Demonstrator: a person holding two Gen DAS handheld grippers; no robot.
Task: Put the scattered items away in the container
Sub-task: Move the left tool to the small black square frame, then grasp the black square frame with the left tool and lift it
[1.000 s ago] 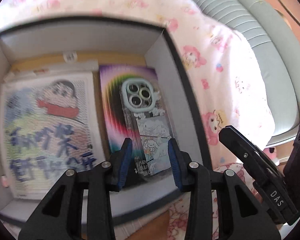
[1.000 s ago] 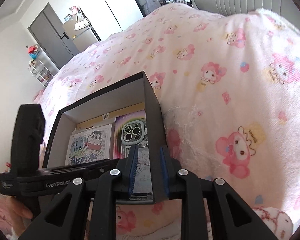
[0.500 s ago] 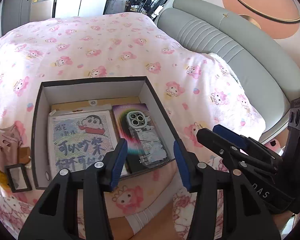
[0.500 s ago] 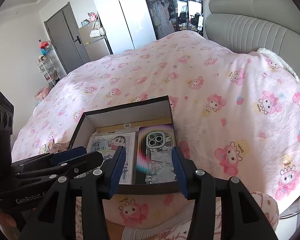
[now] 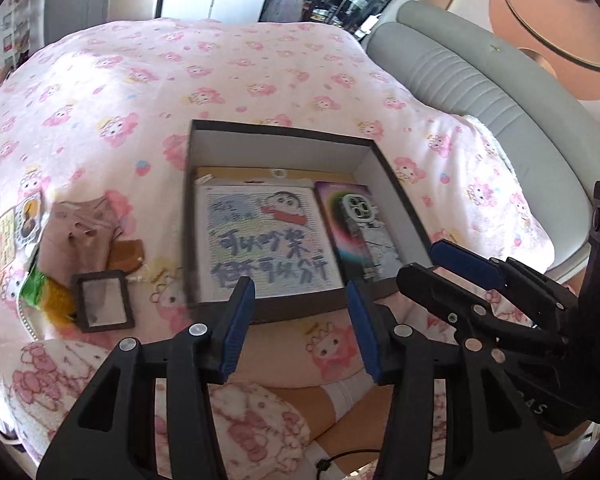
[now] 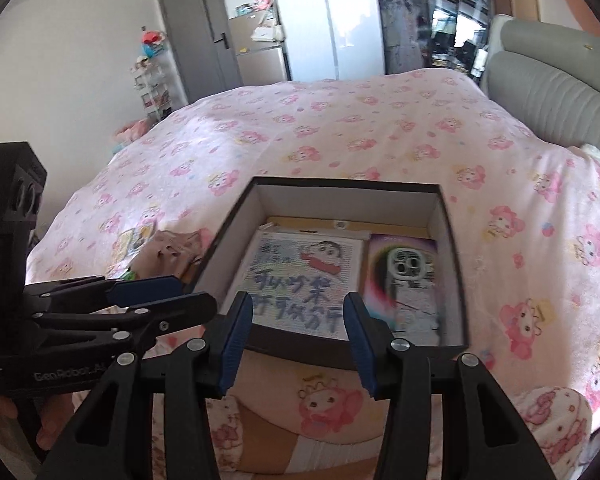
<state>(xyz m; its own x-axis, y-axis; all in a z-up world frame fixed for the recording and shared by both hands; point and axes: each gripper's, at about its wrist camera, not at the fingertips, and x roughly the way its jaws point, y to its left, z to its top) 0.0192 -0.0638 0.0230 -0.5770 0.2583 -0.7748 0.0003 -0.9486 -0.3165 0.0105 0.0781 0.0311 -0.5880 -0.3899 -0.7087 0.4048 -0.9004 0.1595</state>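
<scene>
Both tools, left & right, pulled back from box, jaws released, empty.

We see a dark box with a pale inside lying open on the pink bedcover. In it, on the left, lies a flat cartoon picture card with blue lettering, face up. Just beside it on the right lies a phone case on a rainbow-edged backing, camera ring toward the far wall. Under both, along the far wall, we see a strip of yellow-brown card. Left of the box, on the bedcover, lie the loose things: a small dark-framed mirror nearest us, a beige face mask, a brown scrap, a green and yellow packet, and a sticker card farthest left.
</scene>
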